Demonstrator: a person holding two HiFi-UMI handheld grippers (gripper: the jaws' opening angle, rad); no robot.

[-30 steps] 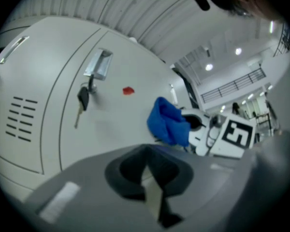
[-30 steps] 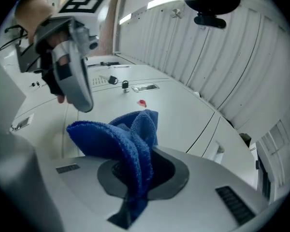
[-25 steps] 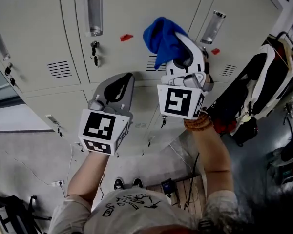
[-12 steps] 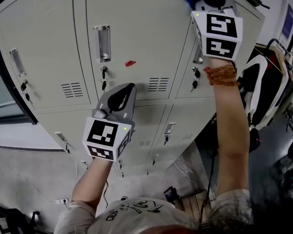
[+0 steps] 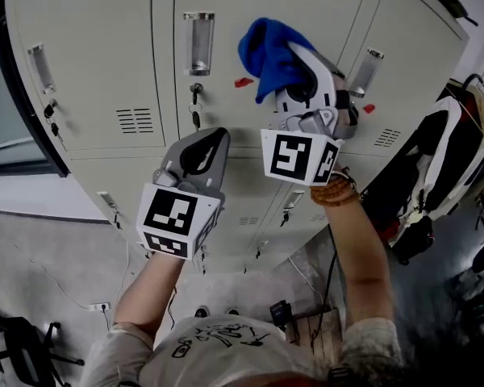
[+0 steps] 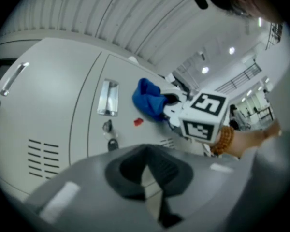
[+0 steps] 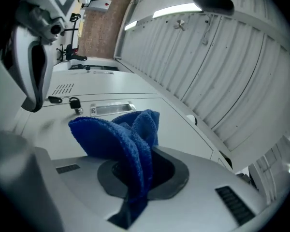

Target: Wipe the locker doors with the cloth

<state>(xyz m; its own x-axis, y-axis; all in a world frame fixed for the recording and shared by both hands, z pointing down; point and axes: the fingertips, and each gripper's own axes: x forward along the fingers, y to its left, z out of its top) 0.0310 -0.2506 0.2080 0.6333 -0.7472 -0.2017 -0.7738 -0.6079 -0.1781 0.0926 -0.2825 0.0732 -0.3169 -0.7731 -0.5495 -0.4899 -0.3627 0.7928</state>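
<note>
Grey locker doors [image 5: 105, 63] filled the wall in front of you, an upper row and a lower one. Your blue cloth [image 5: 268, 53] was pinched in the jaws of your right tool [image 5: 300, 72]. It bunched out beyond the tips, up at the upper middle door. The red mark [image 5: 244, 81] and the recessed handle [image 5: 198, 43] lay just off the cloth, toward your left tool's side. Your left tool [image 5: 203, 145] hung lower, jaws drawn together on nothing, apart from the cloth.

No door showed a streak or damp patch, so I could not tell which had been wiped. I judged you were working the upper row, with the lower row probably left to do.

Only the right gripper view showed the cloth folded over and trapped deep between the pads. Only the left gripper view showed it side-on, seemingly against the door, though contact was not certain. The lower doors appeared in the head view alone.
</note>
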